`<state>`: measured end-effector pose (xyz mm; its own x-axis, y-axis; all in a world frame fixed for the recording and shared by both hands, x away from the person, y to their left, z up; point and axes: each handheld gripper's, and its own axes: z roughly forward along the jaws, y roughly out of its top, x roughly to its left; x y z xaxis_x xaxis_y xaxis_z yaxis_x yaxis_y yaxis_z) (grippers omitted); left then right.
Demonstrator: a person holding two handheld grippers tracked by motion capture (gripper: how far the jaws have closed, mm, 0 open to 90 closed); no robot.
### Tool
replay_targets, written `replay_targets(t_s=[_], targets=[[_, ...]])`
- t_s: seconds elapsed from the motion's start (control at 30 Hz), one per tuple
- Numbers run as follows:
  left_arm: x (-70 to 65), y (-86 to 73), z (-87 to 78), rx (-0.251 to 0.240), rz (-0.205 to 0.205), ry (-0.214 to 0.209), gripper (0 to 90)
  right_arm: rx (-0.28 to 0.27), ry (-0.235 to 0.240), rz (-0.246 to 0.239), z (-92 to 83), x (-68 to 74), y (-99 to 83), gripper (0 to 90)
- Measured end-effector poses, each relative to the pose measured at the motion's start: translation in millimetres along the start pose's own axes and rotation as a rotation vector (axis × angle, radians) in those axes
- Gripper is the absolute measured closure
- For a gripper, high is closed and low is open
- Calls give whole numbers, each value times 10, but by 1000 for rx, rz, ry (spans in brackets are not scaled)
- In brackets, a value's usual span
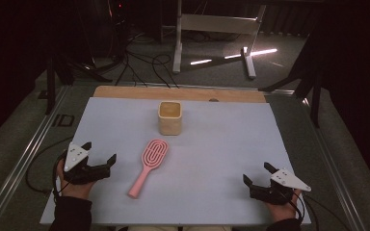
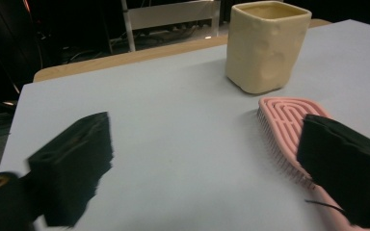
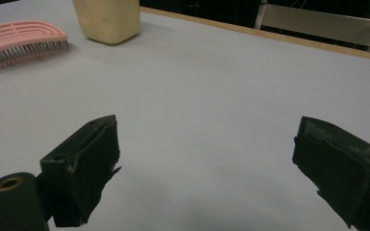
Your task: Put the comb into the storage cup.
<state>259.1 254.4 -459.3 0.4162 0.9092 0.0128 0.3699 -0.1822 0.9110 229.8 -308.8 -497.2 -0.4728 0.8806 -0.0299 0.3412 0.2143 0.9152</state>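
- While my left claw (image 1: 99, 153) hangs agape with nothing between its jaws, the pink hairbrush (image 1: 148, 165) lies flat on the tabletop (image 1: 221, 144) just to its right — not touching.
- From the left gripper view, the brush head shows beside one jaw.
- Beyond the brush stands a cream cup (image 1: 170, 117).
- My right claw (image 1: 258, 173) — also agape, empty — sits well apart from the brush.

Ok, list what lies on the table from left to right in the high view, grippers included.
left gripper → pink hairbrush → cream square cup → right gripper
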Motion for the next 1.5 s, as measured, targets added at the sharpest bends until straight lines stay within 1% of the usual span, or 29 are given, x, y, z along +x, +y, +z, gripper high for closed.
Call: replay_targets(t_s=[0.1,0.23,0.3,0.37,0.57,0.7,0.8,0.87,0.93,1.13,1.3,1.4,1.5], targets=[[29,-47,-24,8,-8,-18,5,-10,11,-1,-6,17,5,89],[38,-120,-58,-1,-8,-36,1,-43,51,27,-13,34,21,88],[37,-149,-82,-9,-4,-36,1,-49,53,20,-16,44,24,89],[33,-173,-110,-16,-2,-44,2,-49,53,19,-18,49,25,89],[15,-204,-153,-44,0,-46,2,-60,43,20,-37,23,26,89],[0,-210,-139,-35,21,-32,2,-62,38,19,-42,19,28,89],[9,-212,-133,-31,14,-30,2,-62,36,12,-37,22,29,88],[16,-208,-132,-21,9,-18,2,-59,34,8,-35,17,26,88],[22,-200,-135,-16,1,-17,2,-59,30,14,-34,5,22,88],[18,-175,-138,0,-2,-15,2,-58,23,17,-37,-12,16,88],[10,-113,-143,19,0,18,12,-47,13,17,-23,-11,4,89],[15,-70,-153,23,-3,19,14,-50,4,24,-30,-18,-1,88],[19,-39,-120,55,-8,5,10,-51,-2,29,-41,-27,-5,89]])
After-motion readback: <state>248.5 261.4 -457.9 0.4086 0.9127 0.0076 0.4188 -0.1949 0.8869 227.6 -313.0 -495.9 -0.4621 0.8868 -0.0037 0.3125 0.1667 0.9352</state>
